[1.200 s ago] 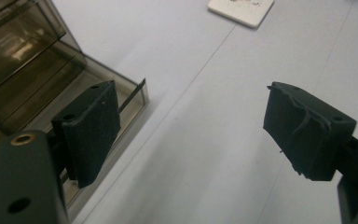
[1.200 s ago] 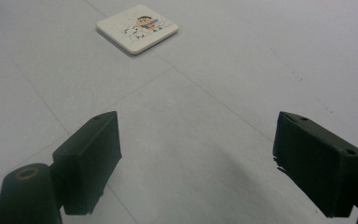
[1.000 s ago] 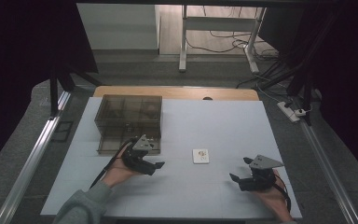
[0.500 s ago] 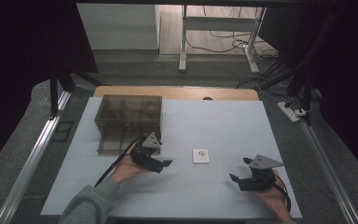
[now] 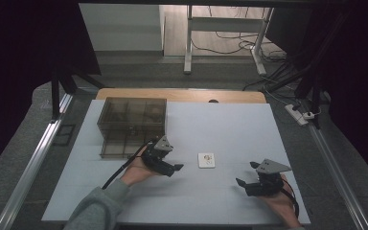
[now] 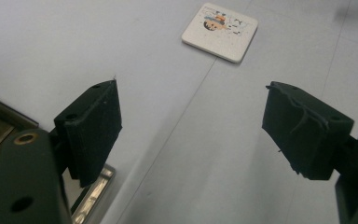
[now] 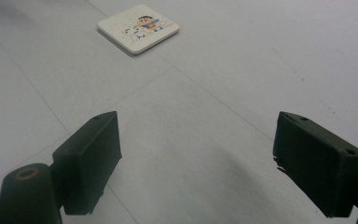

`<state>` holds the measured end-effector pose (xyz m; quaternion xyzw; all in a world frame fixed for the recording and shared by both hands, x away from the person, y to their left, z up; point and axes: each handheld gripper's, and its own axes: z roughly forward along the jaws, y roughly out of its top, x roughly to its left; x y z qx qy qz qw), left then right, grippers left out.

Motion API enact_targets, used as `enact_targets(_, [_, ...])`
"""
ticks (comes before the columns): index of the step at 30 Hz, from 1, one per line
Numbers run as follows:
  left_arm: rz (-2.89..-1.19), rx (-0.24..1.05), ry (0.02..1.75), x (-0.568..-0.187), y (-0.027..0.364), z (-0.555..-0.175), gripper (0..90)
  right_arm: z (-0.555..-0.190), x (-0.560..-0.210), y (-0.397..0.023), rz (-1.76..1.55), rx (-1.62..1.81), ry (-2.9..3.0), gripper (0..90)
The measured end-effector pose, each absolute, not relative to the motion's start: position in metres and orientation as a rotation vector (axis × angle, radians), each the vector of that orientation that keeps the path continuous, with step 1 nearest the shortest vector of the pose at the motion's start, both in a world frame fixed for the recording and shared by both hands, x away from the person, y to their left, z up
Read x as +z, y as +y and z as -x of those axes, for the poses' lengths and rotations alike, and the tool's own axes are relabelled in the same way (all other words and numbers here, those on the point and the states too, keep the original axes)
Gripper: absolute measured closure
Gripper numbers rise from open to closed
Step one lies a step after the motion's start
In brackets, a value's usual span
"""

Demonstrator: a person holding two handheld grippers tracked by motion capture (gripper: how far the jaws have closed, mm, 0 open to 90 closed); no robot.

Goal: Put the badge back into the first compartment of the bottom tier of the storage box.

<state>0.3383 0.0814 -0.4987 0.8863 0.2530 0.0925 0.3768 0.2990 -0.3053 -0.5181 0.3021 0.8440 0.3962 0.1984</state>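
A small white square tile (image 5: 206, 160) with a cartoon picture lies flat on the white table (image 5: 230, 124), between the two hands. My left gripper (image 5: 176, 168) is open just left of it, jaws pointing toward it and nothing between them. In the left gripper view the tile (image 6: 220, 31) lies ahead beyond the open left gripper (image 6: 191, 123). My right gripper (image 5: 242, 183) is open near the table's front right, low over the surface. In the right gripper view the tile (image 7: 138, 28) sits farther off at upper left, past the open right gripper (image 7: 196, 161).
A dark translucent compartment box (image 5: 132, 116) stands at the table's back left, with its flat lid or tray (image 5: 120, 147) lying in front of it, close behind my left hand. A wooden board edge (image 5: 182, 94) runs along the table's far side.
My left gripper has moved right and a little forward toward the tile. The right gripper has stayed in place.
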Motion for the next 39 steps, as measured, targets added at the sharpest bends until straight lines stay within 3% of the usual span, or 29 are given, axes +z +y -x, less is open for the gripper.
enact_targets(39, [-2.311, 0.197, 0.568, -0.494, 0.029, -0.365, 19.7, -0.296, -0.512, -0.306, -0.814, 1.157, 2.341, 15.5])
